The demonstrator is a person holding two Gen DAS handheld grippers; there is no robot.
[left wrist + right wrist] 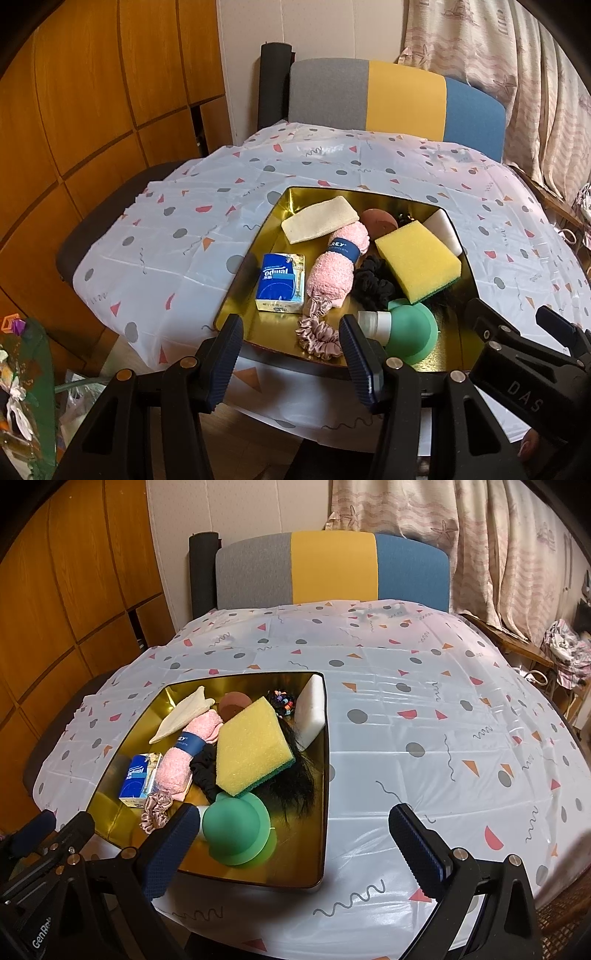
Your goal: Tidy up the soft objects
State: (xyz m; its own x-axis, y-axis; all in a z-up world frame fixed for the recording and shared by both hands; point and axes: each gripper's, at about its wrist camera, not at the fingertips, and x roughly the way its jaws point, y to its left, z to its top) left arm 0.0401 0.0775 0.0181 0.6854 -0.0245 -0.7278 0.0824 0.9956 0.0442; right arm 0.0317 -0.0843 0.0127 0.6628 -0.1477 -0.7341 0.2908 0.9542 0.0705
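A gold tray (454,354) (295,867) on the table holds a heap of soft things. In it lie a yellow sponge (417,258) (251,753), a pink rolled towel (336,269) (181,768), a cream cloth (319,218), a blue tissue pack (280,284), a black scrunchie (373,284), a pink scrunchie (317,336), a green squeeze bottle (406,332) (236,827), a white sponge (312,712) and a black hairpiece (295,786). My left gripper (291,358) hovers open at the tray's near edge, empty. My right gripper (295,849) stands wide open over the tray's near right corner, empty.
A patterned white tablecloth (443,720) covers the table, bare to the right of the tray. A grey, yellow and blue chair back (402,96) stands behind the far edge. Wooden cabinets (92,92) are on the left, curtains (480,535) on the right, and clutter (18,369) lies low on the left.
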